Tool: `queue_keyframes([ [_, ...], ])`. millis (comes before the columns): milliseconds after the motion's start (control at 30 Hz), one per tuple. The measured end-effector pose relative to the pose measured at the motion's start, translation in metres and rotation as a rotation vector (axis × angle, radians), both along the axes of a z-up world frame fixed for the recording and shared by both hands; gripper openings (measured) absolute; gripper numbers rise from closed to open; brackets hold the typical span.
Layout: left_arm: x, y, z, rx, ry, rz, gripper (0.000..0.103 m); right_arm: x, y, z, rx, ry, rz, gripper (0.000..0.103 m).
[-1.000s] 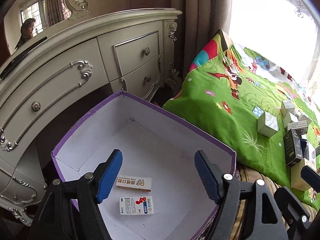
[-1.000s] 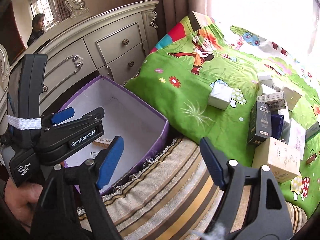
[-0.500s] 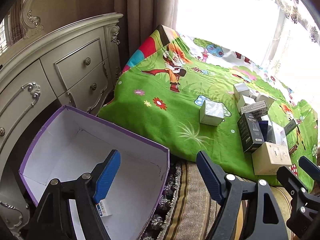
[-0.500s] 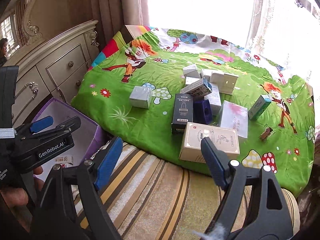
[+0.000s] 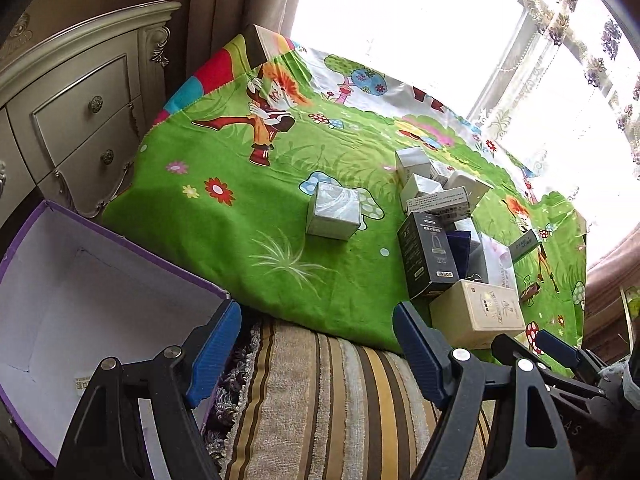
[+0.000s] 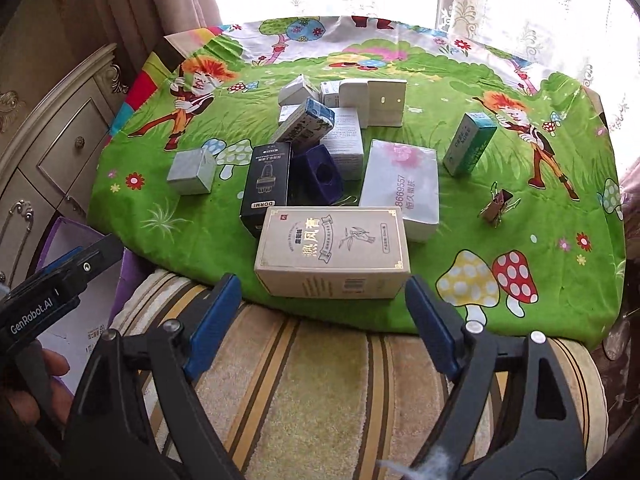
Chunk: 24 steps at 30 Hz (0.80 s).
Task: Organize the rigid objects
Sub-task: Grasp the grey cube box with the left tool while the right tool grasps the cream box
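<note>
Looks like you're between picks, lining up the next grab. Your right gripper (image 6: 320,312) hangs over the striped cushion (image 6: 320,380) with jaws opening and nothing between them; the left gripper (image 5: 316,344) is apart and empty too, next to the purple box (image 5: 100,264), which already has a small carton or so in it. Just past the right jaws sits the beige box (image 6: 332,252) at the green cloth's (image 6: 160,208) near edge, touching the black box (image 6: 266,184). The rest are heaped behind. I'd say drop down, straddle the beige one, and mind it's wide.
</note>
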State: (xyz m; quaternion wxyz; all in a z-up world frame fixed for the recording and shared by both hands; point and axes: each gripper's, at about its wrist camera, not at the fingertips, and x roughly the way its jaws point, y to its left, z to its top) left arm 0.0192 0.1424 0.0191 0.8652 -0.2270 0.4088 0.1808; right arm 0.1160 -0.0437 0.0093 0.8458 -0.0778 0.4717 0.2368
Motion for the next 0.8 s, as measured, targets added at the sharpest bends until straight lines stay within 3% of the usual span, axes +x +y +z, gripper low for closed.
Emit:
queue_keyframes([
  [167, 0.015, -0.001, -0.003, -0.006, 0.001, -0.016, 0.083, 0.004, 0.007, -0.001, -0.005, -0.002, 0.014, 0.093],
  [433, 0.047, 0.000, -0.008, 0.019, 0.018, -0.054, 0.085, 0.017, 0.012, -0.012, -0.033, 0.026, -0.007, 0.094],
  [800, 0.093, 0.015, -0.020, 0.066, 0.096, -0.061, 0.085, 0.031, 0.013, -0.022, -0.027, 0.049, -0.020, 0.097],
])
